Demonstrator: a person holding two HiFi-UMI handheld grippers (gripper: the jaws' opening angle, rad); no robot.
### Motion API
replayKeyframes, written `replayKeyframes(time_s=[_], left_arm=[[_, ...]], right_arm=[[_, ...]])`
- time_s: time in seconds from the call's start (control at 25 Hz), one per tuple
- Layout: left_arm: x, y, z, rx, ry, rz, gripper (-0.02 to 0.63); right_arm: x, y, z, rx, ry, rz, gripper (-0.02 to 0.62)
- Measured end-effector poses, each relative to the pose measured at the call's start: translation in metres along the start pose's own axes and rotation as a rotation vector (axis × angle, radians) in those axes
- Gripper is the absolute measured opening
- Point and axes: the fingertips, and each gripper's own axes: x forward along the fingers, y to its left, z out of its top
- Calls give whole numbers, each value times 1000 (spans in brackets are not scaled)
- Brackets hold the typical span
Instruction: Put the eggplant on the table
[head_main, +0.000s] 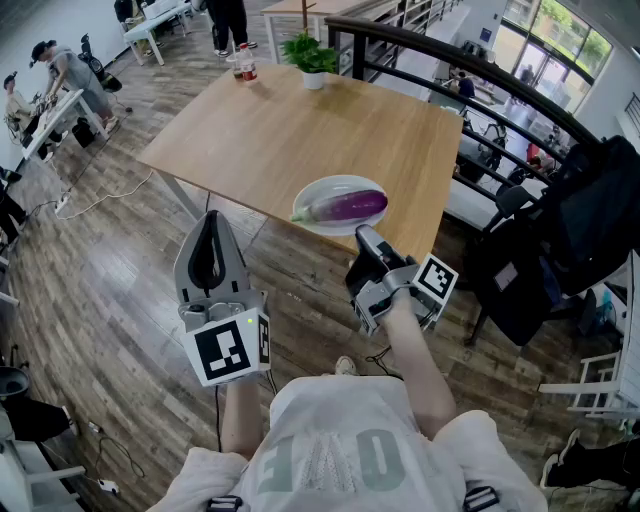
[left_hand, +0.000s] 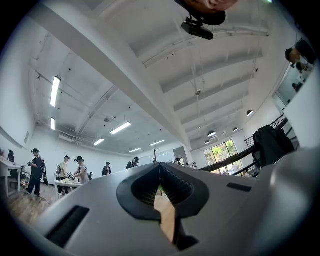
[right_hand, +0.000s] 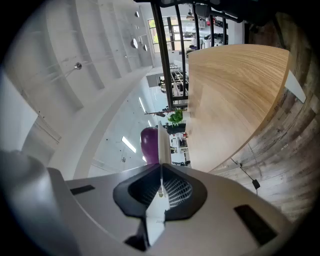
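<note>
A purple eggplant (head_main: 350, 206) lies on a white plate (head_main: 318, 187) at the near edge of the wooden table (head_main: 270, 130). My right gripper (head_main: 362, 233) reaches up to the plate's near rim from below the table edge, rolled on its side. In the right gripper view the plate (right_hand: 162, 142) shows edge-on and runs in between the closed jaws of the right gripper (right_hand: 160, 167), with the eggplant (right_hand: 149, 144) just left of it. My left gripper (head_main: 210, 218) is held apart over the floor, left of the plate. The left gripper (left_hand: 160, 167) is shut on nothing.
A potted plant (head_main: 312, 55) and a bottle (head_main: 243, 65) stand at the table's far edge. A dark railing (head_main: 470, 60) runs behind the table. A black bag on a chair (head_main: 585, 225) is at the right. People work at desks (head_main: 60, 80) far left.
</note>
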Motion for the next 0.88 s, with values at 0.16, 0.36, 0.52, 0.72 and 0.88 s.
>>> replayKeyframes(time_s=[0.16, 0.36, 0.52, 0.72, 0.88], left_arm=[[4, -5, 1, 0, 2, -11, 9], [7, -12, -3, 1, 6, -14, 9], [13, -17, -8, -1, 9, -1, 9], [18, -25, -9, 11, 12, 12, 9], [21, -28, -17, 11, 31, 17, 9]], right_arm=[[2, -5, 7, -9, -11, 10, 26], [3, -10, 12, -43, -4, 6, 28], [6, -13, 16, -42, 19, 7, 28], [7, -17, 21, -38, 49, 5, 28], [9, -23, 24, -22, 49, 0, 28]])
